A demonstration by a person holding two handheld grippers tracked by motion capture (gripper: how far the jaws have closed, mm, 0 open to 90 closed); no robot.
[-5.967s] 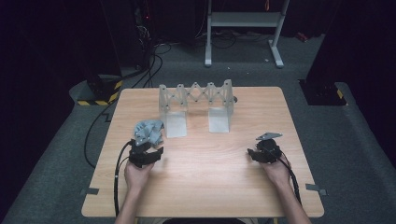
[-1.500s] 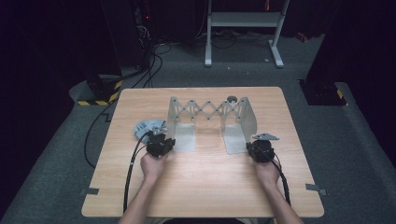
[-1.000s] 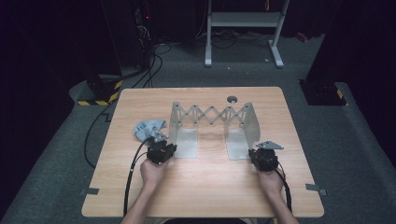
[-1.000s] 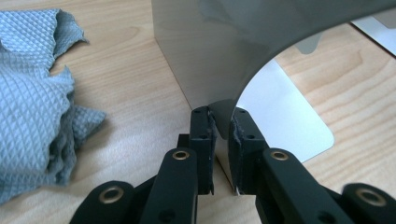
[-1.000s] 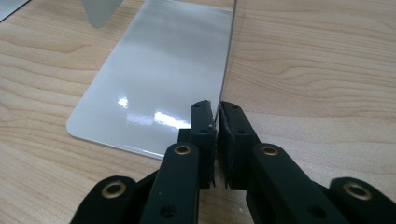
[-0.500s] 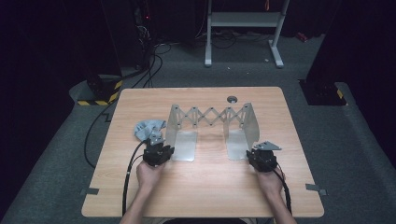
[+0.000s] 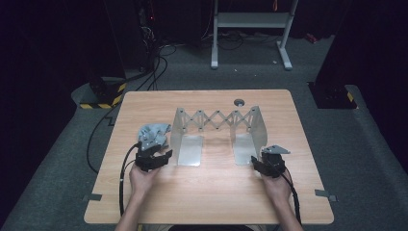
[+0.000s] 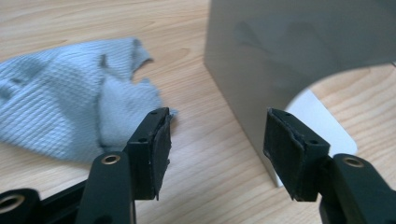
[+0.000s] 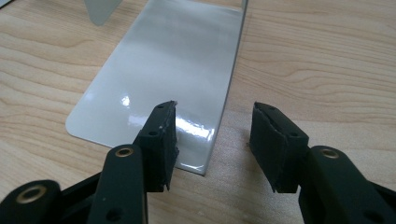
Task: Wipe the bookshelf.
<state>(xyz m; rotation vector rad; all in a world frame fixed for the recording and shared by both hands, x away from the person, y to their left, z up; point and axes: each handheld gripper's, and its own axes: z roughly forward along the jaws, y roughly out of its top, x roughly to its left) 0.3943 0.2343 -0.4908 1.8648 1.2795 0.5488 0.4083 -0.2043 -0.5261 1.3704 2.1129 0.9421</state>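
A silver metal rack with a scissor lattice (image 7: pixel 216 119) stands stretched out mid-table. My left gripper (image 7: pixel 153 159) sits just left of its left end panel (image 7: pixel 179 129). In the left gripper view its jaws (image 8: pixel 217 144) have just been opening, with bare table between them and the panel's (image 8: pixel 289 46) near edge by the right pad. A crumpled grey cloth (image 7: pixel 154 132) (image 8: pixel 70 107) lies beside it. My right gripper (image 7: pixel 269 163) (image 9: pixel 215 121) has also just been opening. The right end panel's (image 7: pixel 259 127) edge (image 9: pixel 232 79) stands between its pads, touching neither.
The rack's flat foot plates (image 7: pixel 190 151) (image 9: pixel 159 70) lie on the wooden table (image 7: pixel 216 197). A small dark round disc (image 7: pixel 239 102) sits behind the rack. Tape tabs (image 7: pixel 323 193) mark the table's near corners. Cables (image 7: pixel 144 72) and a metal stand (image 7: pixel 250 21) are on the floor beyond.
Both grippers' jaws have opened off the rack's end panels. My left gripper has drawn back a little to the left. The rack stands stretched, wider than at the start.
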